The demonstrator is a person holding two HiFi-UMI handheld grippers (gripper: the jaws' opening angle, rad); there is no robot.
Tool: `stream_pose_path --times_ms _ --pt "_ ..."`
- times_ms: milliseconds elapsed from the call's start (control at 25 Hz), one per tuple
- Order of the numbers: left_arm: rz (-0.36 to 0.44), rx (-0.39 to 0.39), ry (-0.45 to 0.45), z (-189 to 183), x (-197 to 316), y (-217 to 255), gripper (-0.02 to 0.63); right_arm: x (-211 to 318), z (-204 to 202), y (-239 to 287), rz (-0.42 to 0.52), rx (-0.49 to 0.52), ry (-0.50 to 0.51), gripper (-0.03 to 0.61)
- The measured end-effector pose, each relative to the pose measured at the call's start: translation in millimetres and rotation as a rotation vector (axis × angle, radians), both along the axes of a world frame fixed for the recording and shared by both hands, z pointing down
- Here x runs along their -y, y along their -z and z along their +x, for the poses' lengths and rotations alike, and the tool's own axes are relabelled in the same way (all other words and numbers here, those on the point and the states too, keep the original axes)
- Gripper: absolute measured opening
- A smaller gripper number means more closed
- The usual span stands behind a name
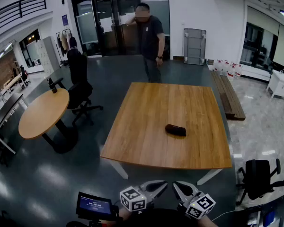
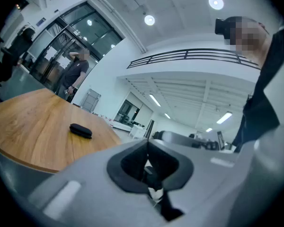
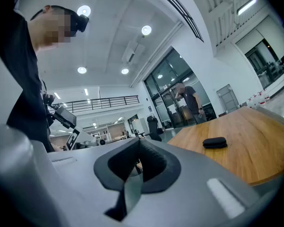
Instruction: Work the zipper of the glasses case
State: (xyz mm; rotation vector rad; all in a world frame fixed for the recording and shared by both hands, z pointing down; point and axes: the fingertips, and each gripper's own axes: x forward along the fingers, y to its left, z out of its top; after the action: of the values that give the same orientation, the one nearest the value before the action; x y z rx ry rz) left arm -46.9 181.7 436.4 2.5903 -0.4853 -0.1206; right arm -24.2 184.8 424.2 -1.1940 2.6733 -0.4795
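A small black zippered glasses case point(image 1: 175, 130) lies on the square wooden table point(image 1: 146, 126), right of its middle and nearer the front edge. It also shows as a dark oval in the left gripper view point(image 2: 80, 130) and in the right gripper view point(image 3: 214, 142). Both grippers hang close to my body, well short of the table. My left gripper point(image 1: 163, 184) is shut with nothing between its jaws point(image 2: 147, 141). My right gripper point(image 1: 176, 184) is shut and empty too point(image 3: 138, 141). Their tips almost meet, and neither touches the case.
A round wooden table point(image 1: 42, 111) and a black office chair point(image 1: 80, 96) stand at the left. A person point(image 1: 149, 41) stands beyond the square table. A wooden bench point(image 1: 229, 96) lies at the right; another black chair point(image 1: 258, 176) sits at the lower right. A small screen point(image 1: 93, 205) is near my left hand.
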Motion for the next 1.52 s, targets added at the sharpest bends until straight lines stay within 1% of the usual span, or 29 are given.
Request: stream_pose_path --times_ms 520,760,1000,1280,1520 --pt "-0.006 0.017 0.008 18 2 -3 0.002 2 16 -3 0.000 0.001 0.017 0.006" --pt "-0.016 0.024 0.041 30 3 -8 0.002 3 28 -6 -0.002 0.008 0.048 0.005" --pt "-0.012 0.026 0.073 50 5 -10 0.002 4 48 -5 0.009 0.026 0.093 0.006" --pt "-0.046 0.031 0.105 75 6 -21 0.002 8 74 -17 -0.024 0.042 0.126 0.006" --pt "-0.074 0.049 0.143 74 28 -26 0.002 28 82 -19 -0.029 0.079 0.133 0.006"
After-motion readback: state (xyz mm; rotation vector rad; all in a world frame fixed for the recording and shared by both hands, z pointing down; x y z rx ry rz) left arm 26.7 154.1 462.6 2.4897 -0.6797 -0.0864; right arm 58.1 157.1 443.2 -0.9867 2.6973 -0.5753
